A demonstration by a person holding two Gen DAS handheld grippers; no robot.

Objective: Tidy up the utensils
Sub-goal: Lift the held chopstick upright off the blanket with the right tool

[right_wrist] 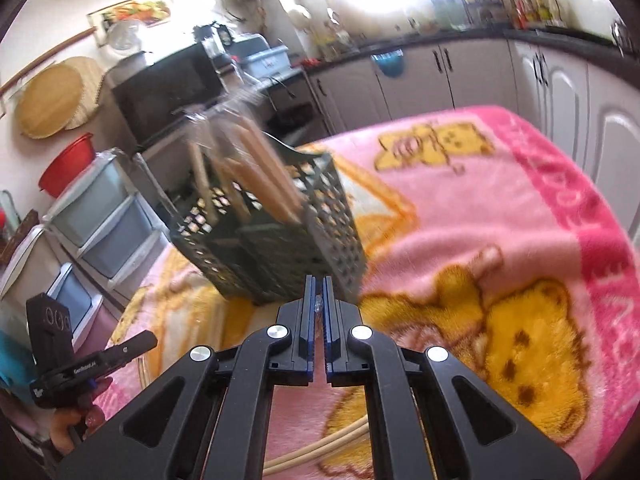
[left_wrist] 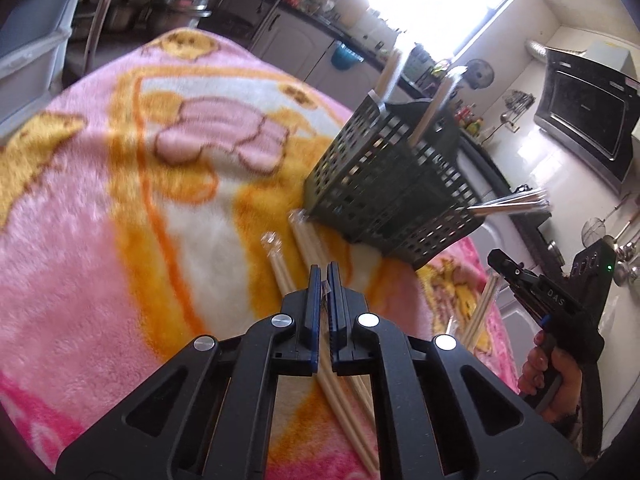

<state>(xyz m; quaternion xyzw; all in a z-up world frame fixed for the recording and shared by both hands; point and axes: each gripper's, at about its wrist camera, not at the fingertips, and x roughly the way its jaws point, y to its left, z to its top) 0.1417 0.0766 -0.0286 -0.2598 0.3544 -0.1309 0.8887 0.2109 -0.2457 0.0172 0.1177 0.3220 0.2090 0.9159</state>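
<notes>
Past both sets of jaws stands the green basket [left_wrist: 394,184] mid-blanket; left gripper [left_wrist: 325,268] is clamped on wrapped chopsticks [left_wrist: 340,384] running lengthwise, right gripper [right_wrist: 319,280] pinching a clear wrapper tip.

Pink blanket [left_wrist: 100,220], microwave [right_wrist: 168,92], red basin [right_wrist: 68,164]

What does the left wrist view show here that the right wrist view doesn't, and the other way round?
Only the left wrist view: wrapped chopsticks lying on the blanket beside the basket, the black range hood, and the right tool seen from outside.

Only the right wrist view: the stacked plastic drawers, the red basin, and the left tool seen from outside.

Both: the dark slotted basket holding chopsticks, standing on the pink blanket.
</notes>
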